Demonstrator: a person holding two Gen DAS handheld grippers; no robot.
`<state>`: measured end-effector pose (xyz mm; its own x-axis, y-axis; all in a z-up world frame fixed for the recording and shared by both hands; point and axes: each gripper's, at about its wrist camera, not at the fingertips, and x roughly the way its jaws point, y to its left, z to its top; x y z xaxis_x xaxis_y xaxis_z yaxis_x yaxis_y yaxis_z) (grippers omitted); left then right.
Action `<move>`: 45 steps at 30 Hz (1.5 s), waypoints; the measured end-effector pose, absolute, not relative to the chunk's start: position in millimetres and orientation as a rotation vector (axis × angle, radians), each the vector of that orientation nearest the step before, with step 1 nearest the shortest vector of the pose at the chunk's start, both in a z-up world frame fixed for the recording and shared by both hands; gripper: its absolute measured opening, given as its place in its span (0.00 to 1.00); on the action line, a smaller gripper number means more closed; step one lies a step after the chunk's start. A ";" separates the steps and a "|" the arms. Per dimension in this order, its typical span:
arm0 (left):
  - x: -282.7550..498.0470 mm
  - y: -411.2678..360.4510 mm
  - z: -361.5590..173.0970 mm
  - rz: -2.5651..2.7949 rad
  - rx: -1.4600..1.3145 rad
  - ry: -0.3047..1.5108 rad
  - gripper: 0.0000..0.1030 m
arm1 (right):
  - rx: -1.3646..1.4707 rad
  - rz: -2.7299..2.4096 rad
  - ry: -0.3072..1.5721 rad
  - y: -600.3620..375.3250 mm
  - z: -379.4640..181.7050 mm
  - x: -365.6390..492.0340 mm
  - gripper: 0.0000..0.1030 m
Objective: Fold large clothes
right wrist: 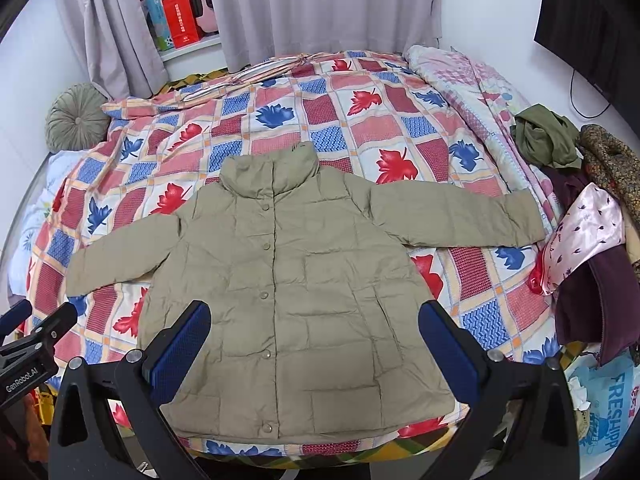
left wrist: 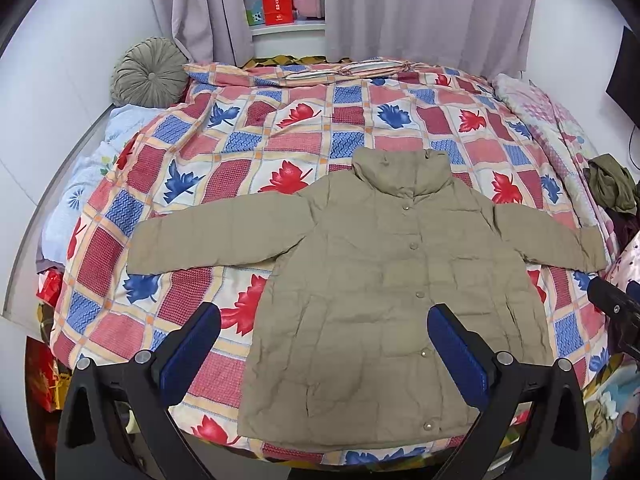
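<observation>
A khaki padded jacket (left wrist: 372, 280) (right wrist: 296, 280) lies flat and buttoned on the bed, collar away from me, both sleeves spread out sideways. My left gripper (left wrist: 324, 320) hovers open above the jacket's lower left part, nothing between its blue pads. My right gripper (right wrist: 314, 316) is open too, held over the jacket's lower middle, clear of the cloth. The tip of the right gripper shows at the right edge of the left wrist view, and the left gripper's tip (right wrist: 36, 320) shows at the left edge of the right wrist view.
The bed has a patchwork leaf quilt (left wrist: 280, 128) (right wrist: 360, 120). A round green cushion (left wrist: 150, 74) sits at the far left corner. A pile of other clothes (right wrist: 580, 208) lies on the bed's right side. Grey curtains (left wrist: 420, 8) and a white wall stand behind the bed.
</observation>
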<state>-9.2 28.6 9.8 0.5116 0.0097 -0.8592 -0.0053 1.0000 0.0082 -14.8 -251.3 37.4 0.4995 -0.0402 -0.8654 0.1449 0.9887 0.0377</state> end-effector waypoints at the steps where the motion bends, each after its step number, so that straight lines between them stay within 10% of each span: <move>1: -9.0 27.2 9.1 0.010 0.005 1.033 1.00 | 0.112 -0.112 1.042 -251.5 38.3 -15.1 1.00; 45: -11.1 31.3 9.9 0.009 0.010 1.040 1.00 | 0.105 -0.115 1.040 -249.0 37.5 -13.2 1.00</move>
